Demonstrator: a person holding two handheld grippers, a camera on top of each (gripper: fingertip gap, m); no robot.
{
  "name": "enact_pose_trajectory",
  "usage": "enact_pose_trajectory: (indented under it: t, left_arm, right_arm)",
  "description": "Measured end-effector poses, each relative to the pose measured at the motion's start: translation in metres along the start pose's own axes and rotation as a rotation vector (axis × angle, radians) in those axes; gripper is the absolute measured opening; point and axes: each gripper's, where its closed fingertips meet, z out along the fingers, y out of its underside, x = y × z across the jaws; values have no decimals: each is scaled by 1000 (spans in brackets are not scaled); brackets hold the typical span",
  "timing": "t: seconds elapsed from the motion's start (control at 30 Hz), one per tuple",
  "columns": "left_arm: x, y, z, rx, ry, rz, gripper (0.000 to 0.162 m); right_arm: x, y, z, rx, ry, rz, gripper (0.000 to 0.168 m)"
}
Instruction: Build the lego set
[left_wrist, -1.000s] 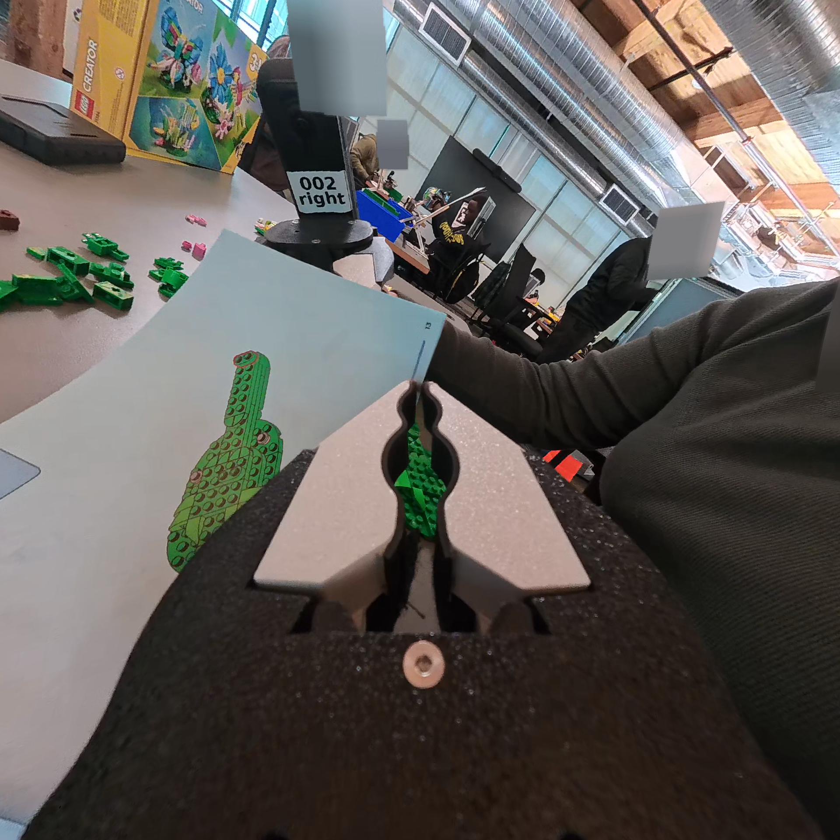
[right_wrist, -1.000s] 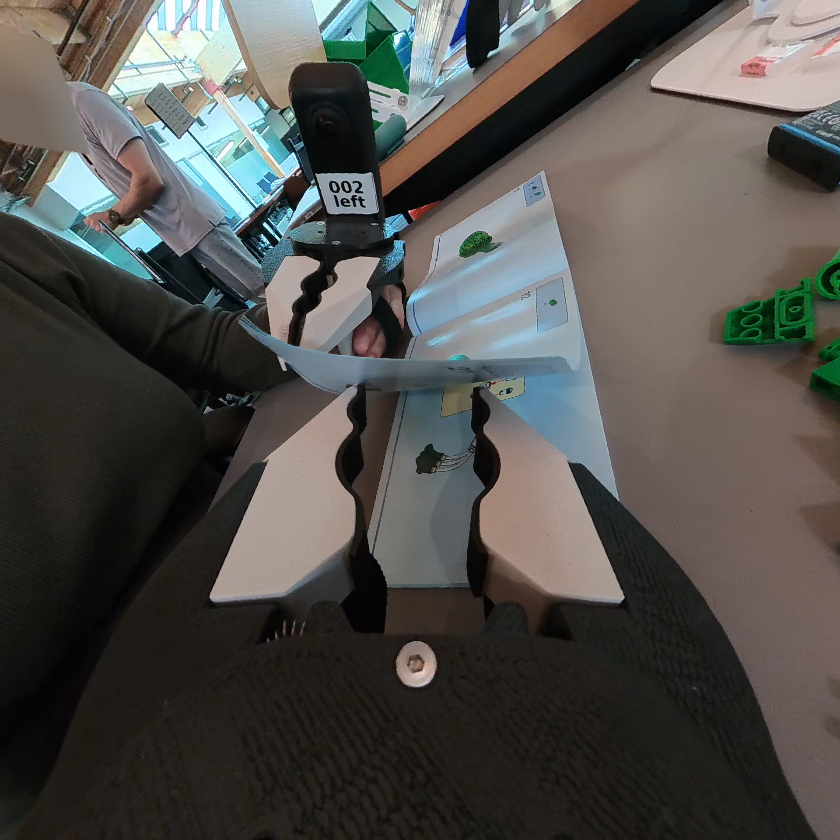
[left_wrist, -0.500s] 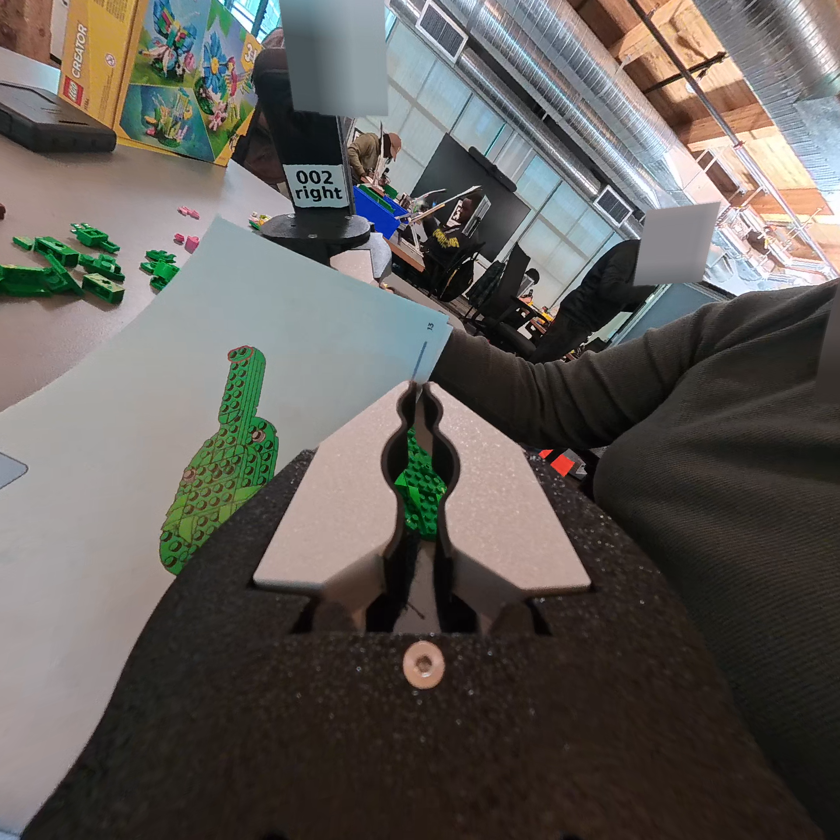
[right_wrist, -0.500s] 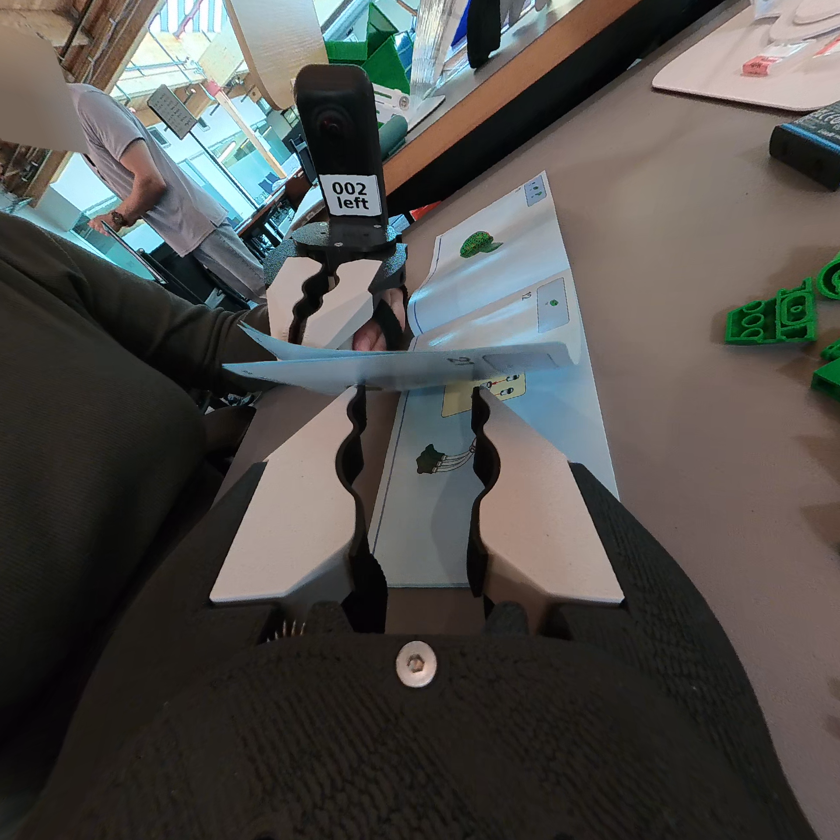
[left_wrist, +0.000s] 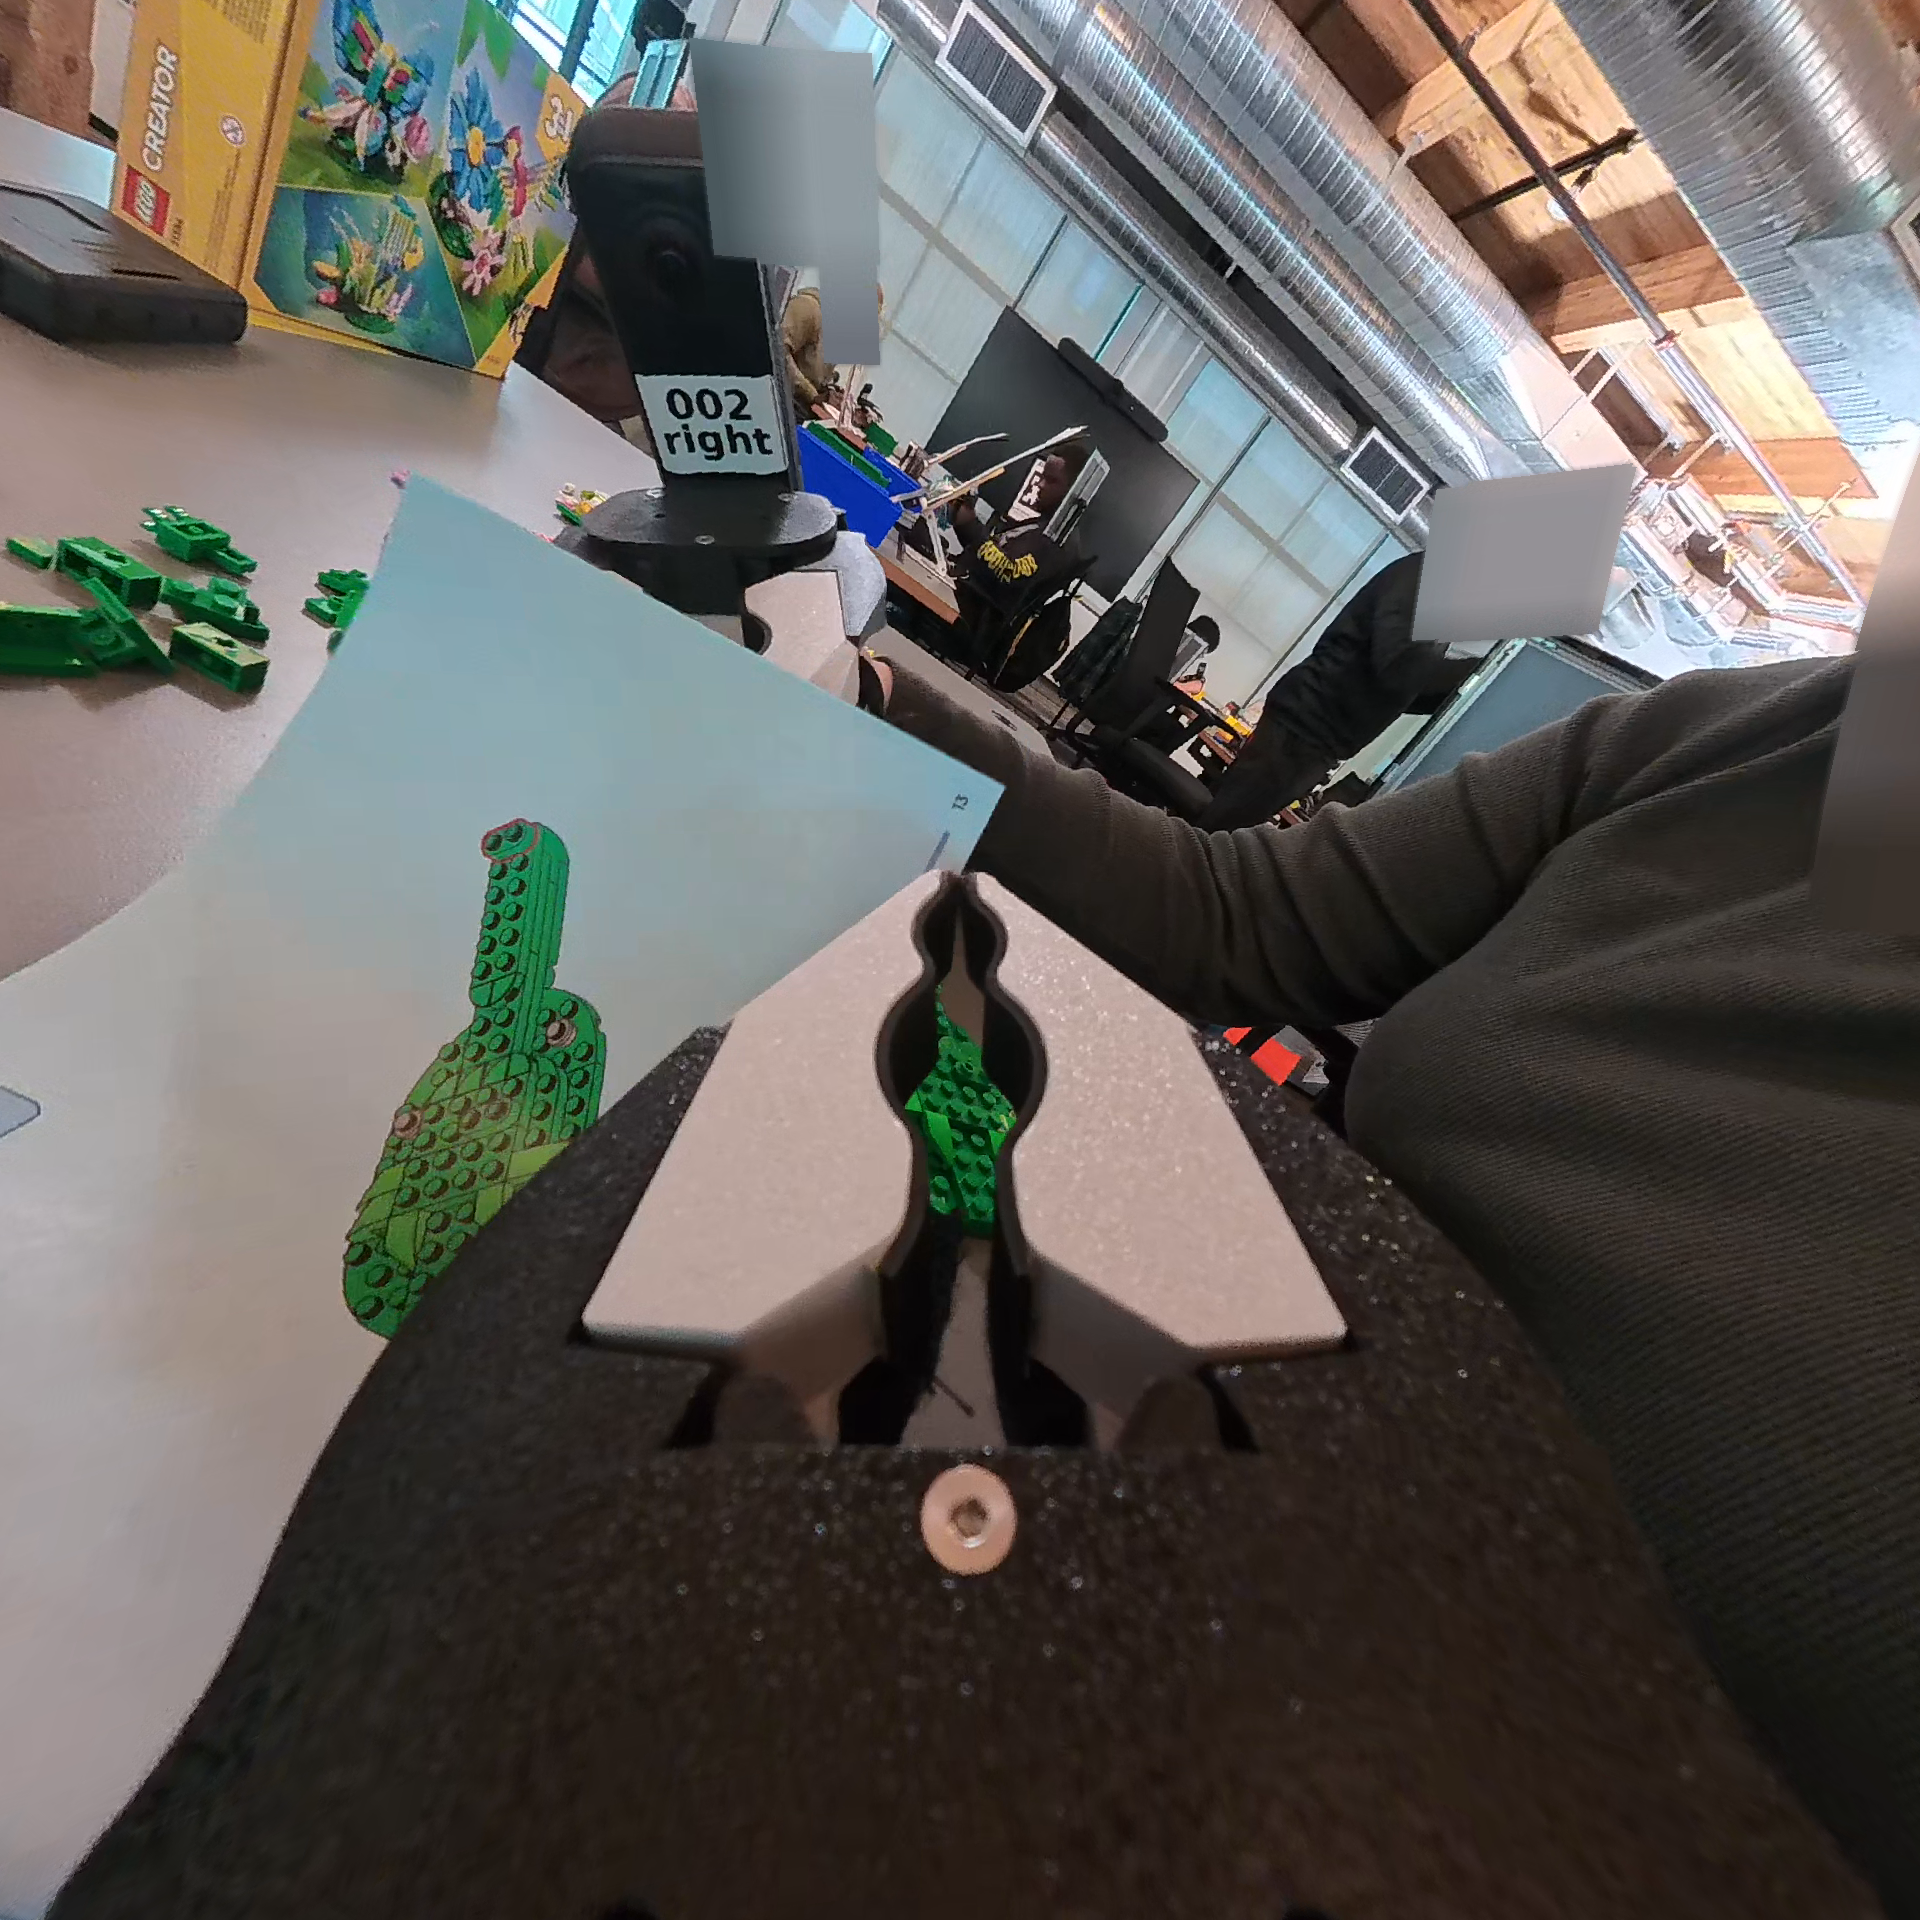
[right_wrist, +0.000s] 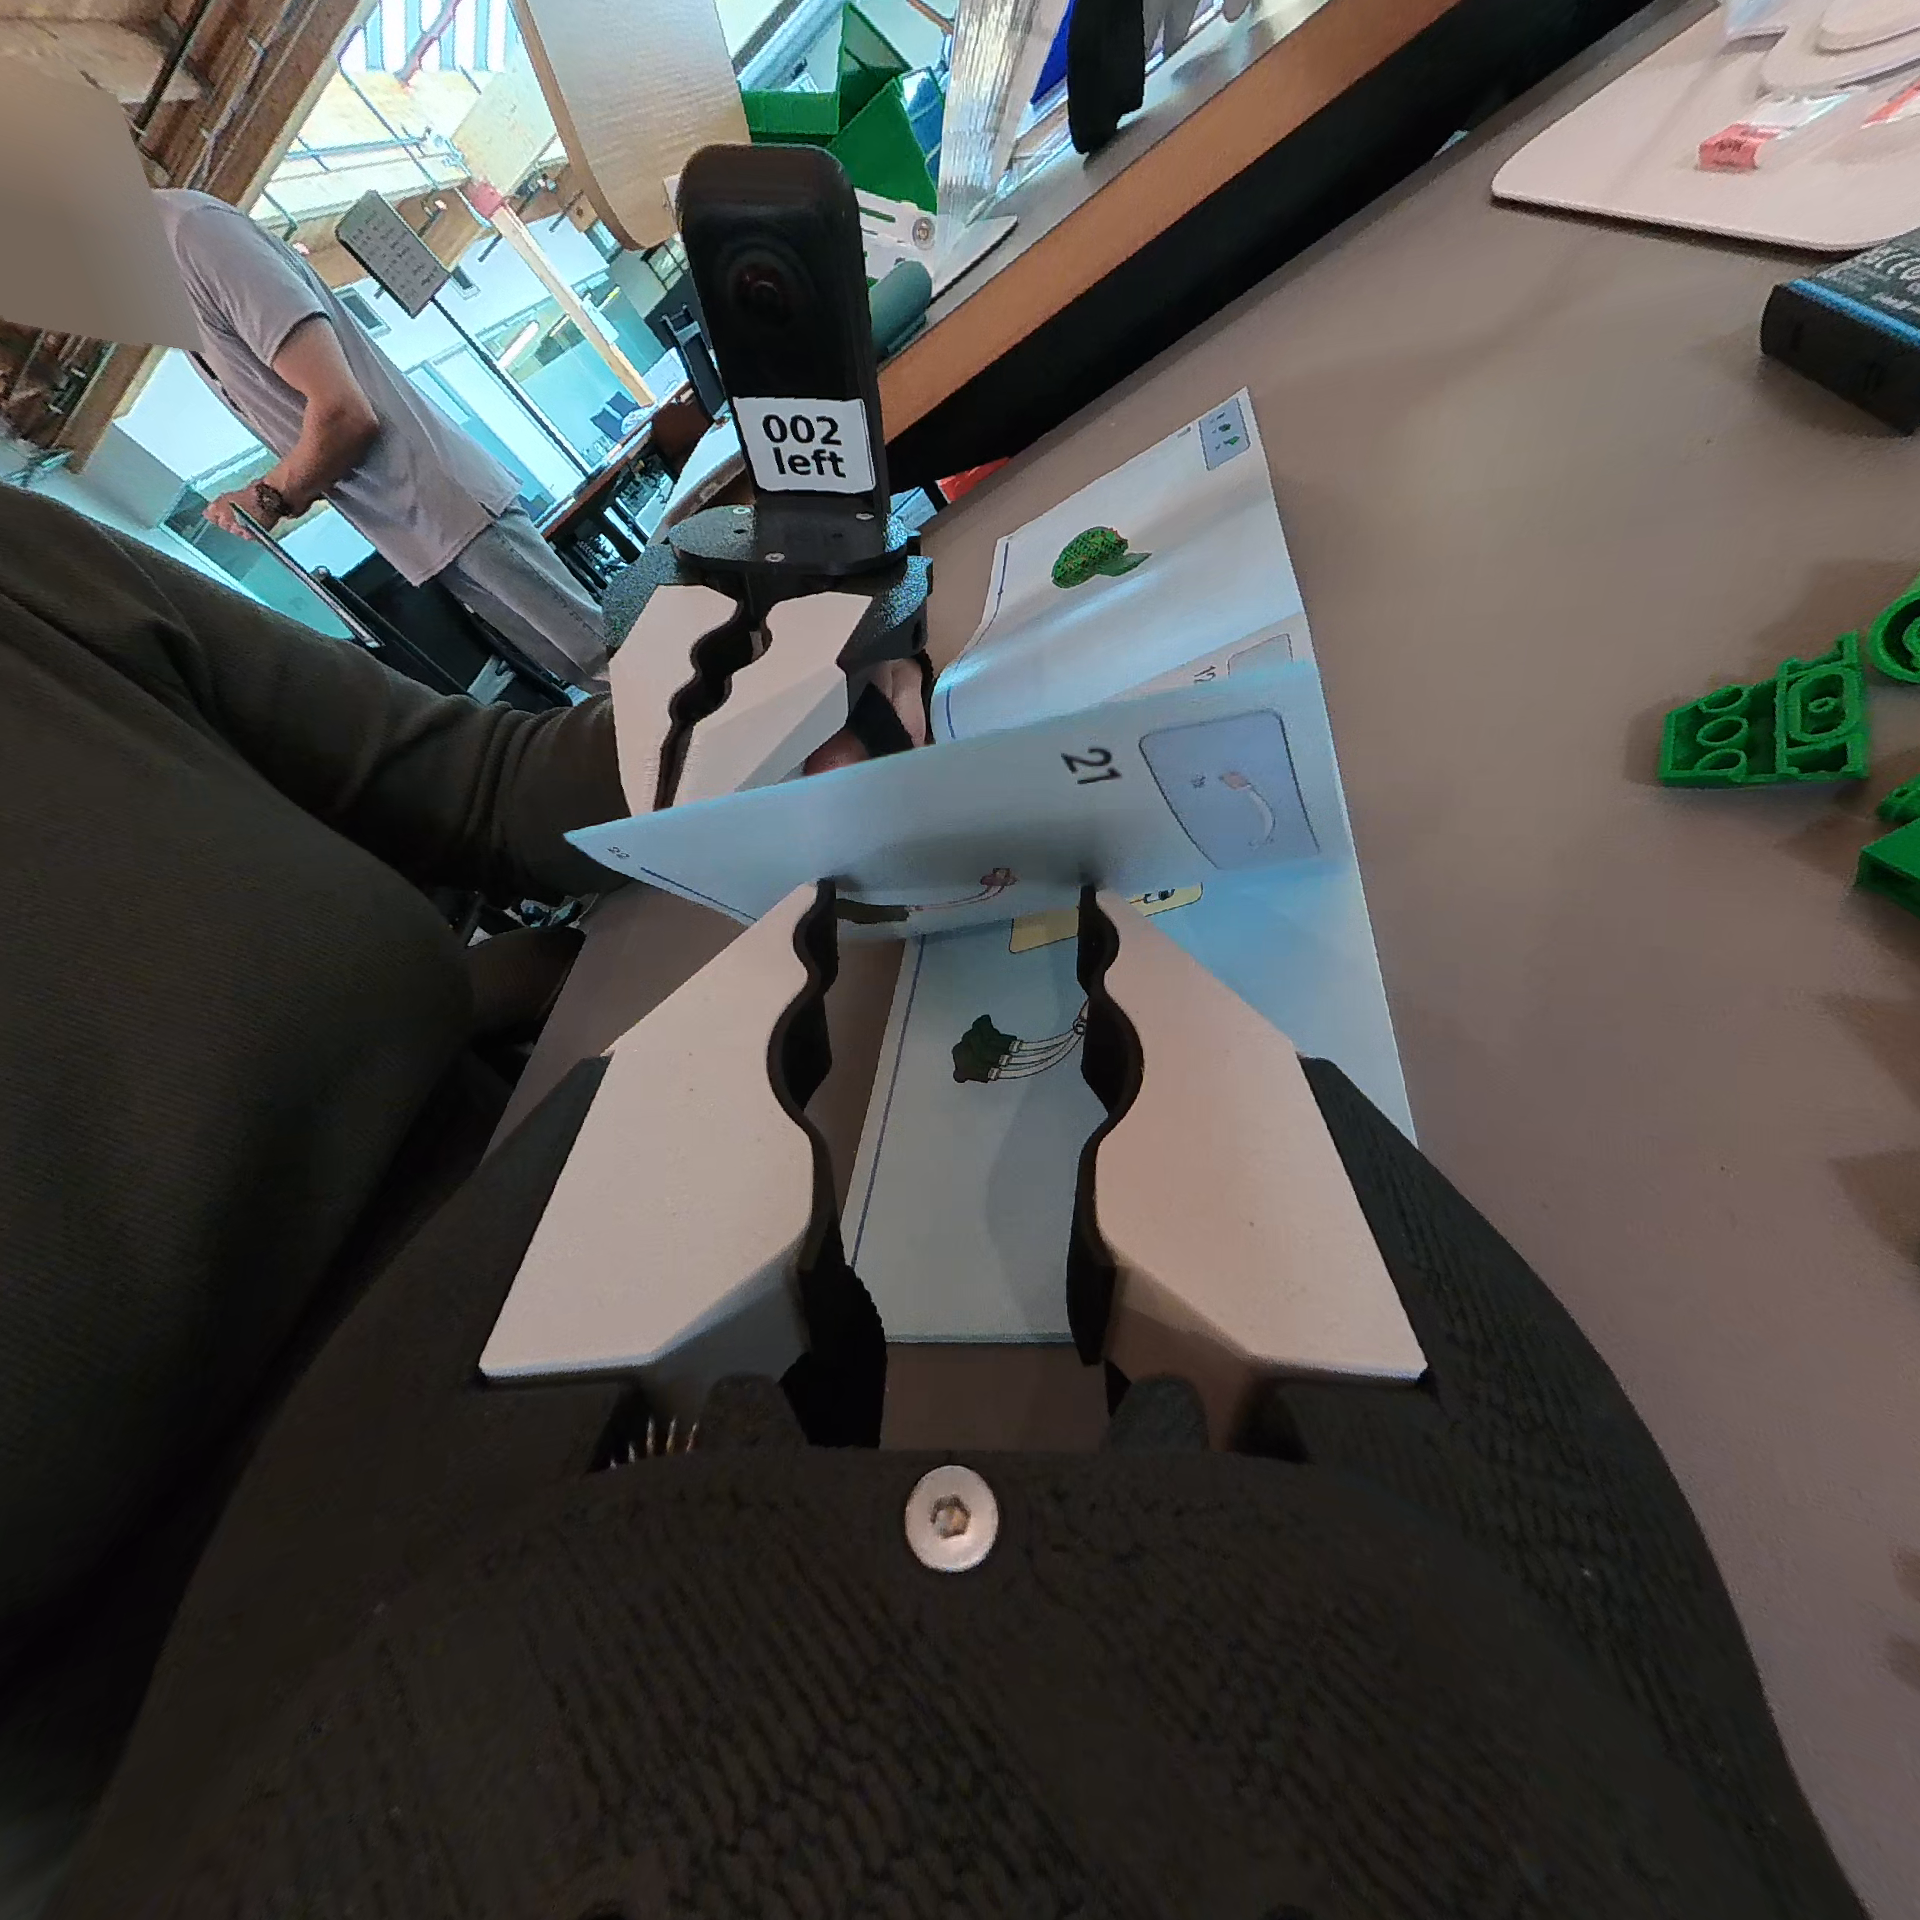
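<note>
- Page (left_wrist: 582, 831) of the instruction booklet (right_wrist: 1195, 1039) swinging further over than a second ago; in the right wrist view its far face now showing, where only the edge showed before.
- Turning the leaf, not building: likely hunting the right step in the booklet before any brick gets placed.
- Left gripper (left_wrist: 956, 883) pinching the page's corner, tips clamped together on the paper; printed green model (left_wrist: 478, 1091) facing its camera.
- Left gripper raised above the table (right_wrist: 1507, 623), tilted toward the right one, sleeve (left_wrist: 1299, 914) reaching across behind it.
- Right gripper (right_wrist: 951, 914) hanging spread and empty, fingers straddling the lower booklet sheet, the lifted page crossing just past its tips; touching or not, cannot tell.
- Right gripper held low, pointing along the booklet toward the left one.
- Green lego pieces (left_wrist: 135, 613) lying loose on the table, well apart from both tools; more of them (right_wrist: 1766, 727) beside the booklet's right edge.
- Set box (left_wrist: 312, 177) standing at the table's far side.
</note>
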Motion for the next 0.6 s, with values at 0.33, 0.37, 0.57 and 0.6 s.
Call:
enact_pose_trajectory:
  t: [0.33, 0.37, 0.57, 0.6]
  left_arm:
    - [1, -13, 1, 65, -141, 308, 38]
    - [2, -10, 3, 43, -158, 363, 42]
    - [-1, -3, 10, -17, -281, 600, 28]
    - [-2, -4, 10, -14, -294, 610, 25]
  right_arm:
    - [0, 0, 0, -1, 0, 3, 45]
    - [0, 0, 0, 0, -1, 4, 45]
    - [1, 0, 0, -1, -2, 6, 45]
    - [1, 0, 0, -1, -2, 6, 45]
